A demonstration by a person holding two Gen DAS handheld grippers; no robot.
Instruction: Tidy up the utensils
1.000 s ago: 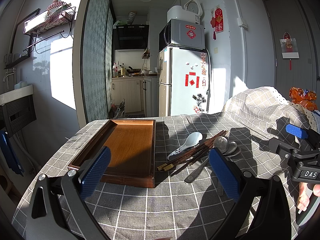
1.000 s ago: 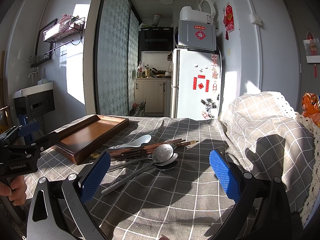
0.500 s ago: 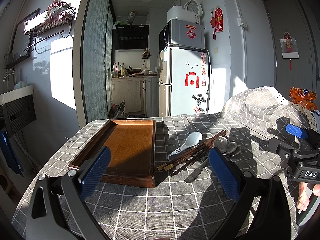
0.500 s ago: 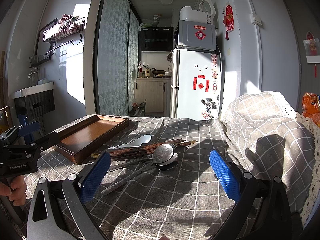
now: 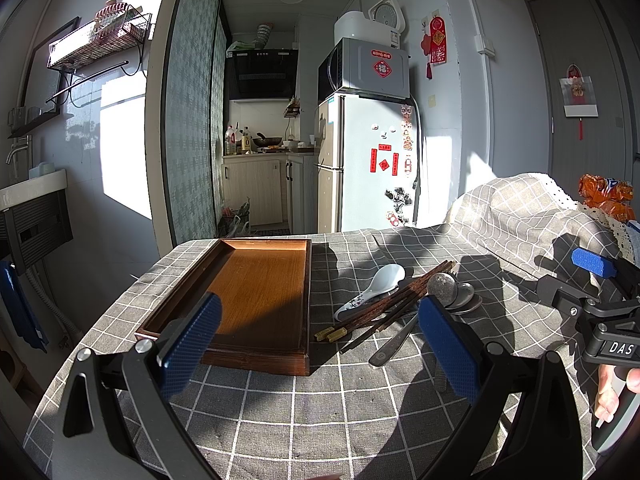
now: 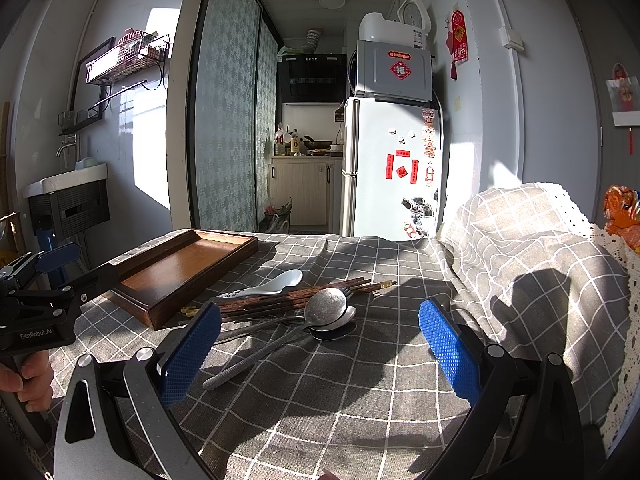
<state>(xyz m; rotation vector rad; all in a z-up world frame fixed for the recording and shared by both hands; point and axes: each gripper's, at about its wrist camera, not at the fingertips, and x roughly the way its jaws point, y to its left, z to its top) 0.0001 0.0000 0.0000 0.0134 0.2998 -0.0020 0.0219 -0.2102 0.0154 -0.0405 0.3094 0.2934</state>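
An empty wooden tray lies on the grey checked tablecloth. To its right is a pile of utensils: a white ceramic spoon, dark wooden chopsticks and metal spoons stacked together. My left gripper is open and empty, above the cloth before the tray's near edge. My right gripper is open and empty, just short of the metal spoons. Each gripper shows at the edge of the other's view.
A cloth-covered hump rises at the table's right side, with an orange packet behind it. The table's far edge faces a fridge and a kitchen doorway. A sink unit stands left.
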